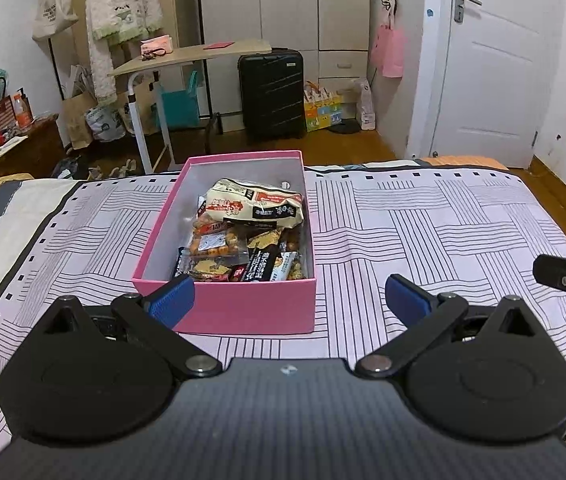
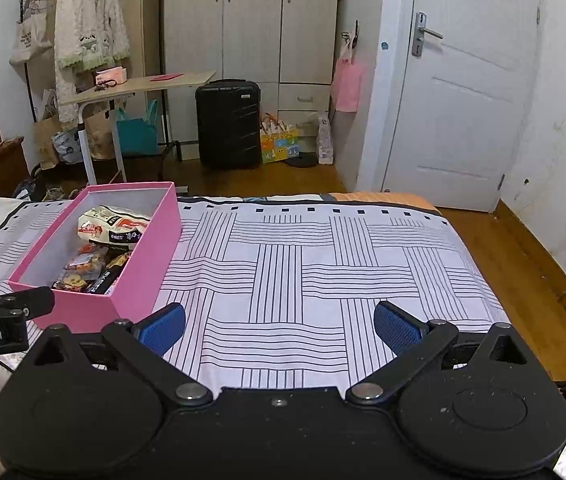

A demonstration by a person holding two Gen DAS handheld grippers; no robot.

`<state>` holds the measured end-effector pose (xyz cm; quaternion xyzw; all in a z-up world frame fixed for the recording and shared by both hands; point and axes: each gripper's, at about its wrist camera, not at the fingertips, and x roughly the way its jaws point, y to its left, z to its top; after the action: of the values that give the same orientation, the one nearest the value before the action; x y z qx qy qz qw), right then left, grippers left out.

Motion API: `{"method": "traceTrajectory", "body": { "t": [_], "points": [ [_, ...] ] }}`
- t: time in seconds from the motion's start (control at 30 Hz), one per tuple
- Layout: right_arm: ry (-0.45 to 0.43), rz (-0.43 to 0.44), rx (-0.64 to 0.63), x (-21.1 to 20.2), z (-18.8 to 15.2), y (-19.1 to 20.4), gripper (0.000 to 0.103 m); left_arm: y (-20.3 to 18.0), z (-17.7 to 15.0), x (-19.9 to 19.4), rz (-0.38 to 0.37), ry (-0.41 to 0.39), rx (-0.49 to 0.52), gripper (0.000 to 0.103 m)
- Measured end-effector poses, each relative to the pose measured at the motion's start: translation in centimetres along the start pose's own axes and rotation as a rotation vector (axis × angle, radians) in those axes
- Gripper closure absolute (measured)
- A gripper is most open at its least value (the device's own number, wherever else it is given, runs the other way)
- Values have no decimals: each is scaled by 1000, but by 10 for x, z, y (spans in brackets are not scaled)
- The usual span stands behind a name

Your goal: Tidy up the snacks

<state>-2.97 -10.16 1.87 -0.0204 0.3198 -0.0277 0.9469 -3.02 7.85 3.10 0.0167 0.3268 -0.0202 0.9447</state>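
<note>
Seemingly near the end: snack packets [image 1: 243,236] piled in the pink box [image 1: 239,304], just ahead of the left gripper [image 1: 289,300], left of the right gripper [image 2: 279,326]. Both spread wide, empty. Next: check bedspread [image 2: 323,260] for strays.

The bed [image 2: 323,264] is covered by a pale sheet [image 1: 443,232] printed with blocks of dark stripes and bordered by small black squares. A pink box [image 1: 243,304] is set directly on it near the far edge, its long side running toward the near edge, and snack packets [image 1: 251,208] are held inside.
</note>
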Motion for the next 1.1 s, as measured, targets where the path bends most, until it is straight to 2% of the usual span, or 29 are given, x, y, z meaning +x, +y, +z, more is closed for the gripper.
{"method": "traceTrajectory", "body": {
  "t": [0.13, 0.27, 0.43, 1.1],
  "points": [
    [-9, 6, 5, 0, -2, -1, 1, -2, -4, 0, -8, -14, -13, 0],
    [-24, -23, -4, 5, -8, 1, 1, -7, -8, 0, 12, -36, 7, 0],
    [-13, -1, 28, 8, -10, -2, 1, -11, -12, 1, 39, -53, 22, 0],
    [-4, -17, 14, 4, -9, -2, 1, -14, -15, 4, 56, -49, 19, 0]
  ]
}}
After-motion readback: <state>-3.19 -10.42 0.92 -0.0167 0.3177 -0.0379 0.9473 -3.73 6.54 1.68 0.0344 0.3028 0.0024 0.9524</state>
